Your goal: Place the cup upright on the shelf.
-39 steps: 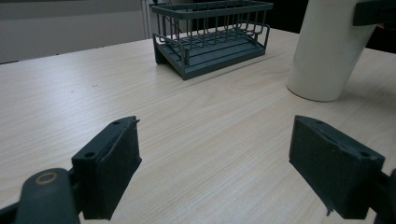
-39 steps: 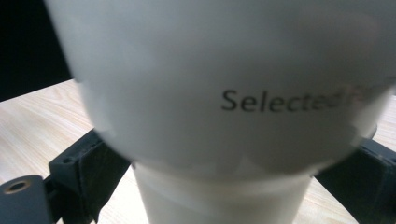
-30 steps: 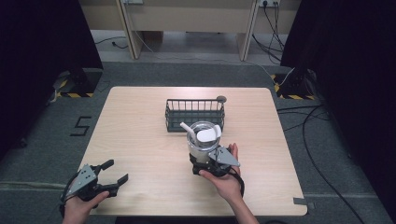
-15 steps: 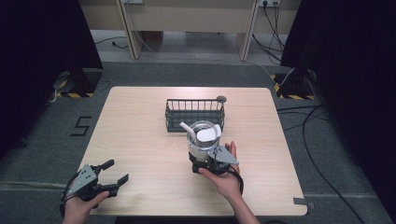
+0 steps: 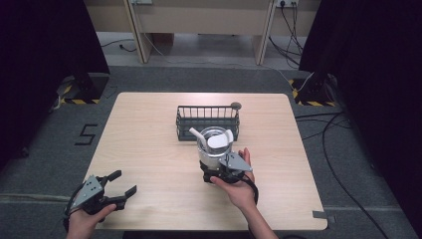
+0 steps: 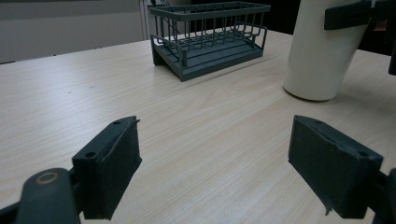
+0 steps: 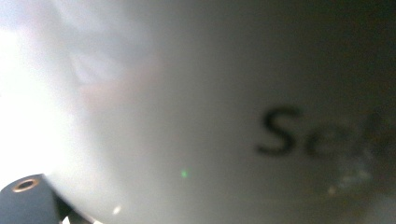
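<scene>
- High view is showing the right gripper (image 5: 222, 167) clamping the white utensil cup (image 5: 214, 149), just ahead of it.
- Wire basket (image 5: 208, 121) is sitting beyond; placing is likely pending.
- Left gripper (image 5: 121, 185) is idling, jaws spread.

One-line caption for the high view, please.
Right gripper at a white cup before a wire basket; left gripper open.

Wooden table (image 5: 149, 144): wire basket (image 5: 207, 121), white cup (image 5: 215, 149).

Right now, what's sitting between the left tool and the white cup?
Nothing: bare tabletop runs from the left tool to the white cup, seen in the left gripper view.
</scene>
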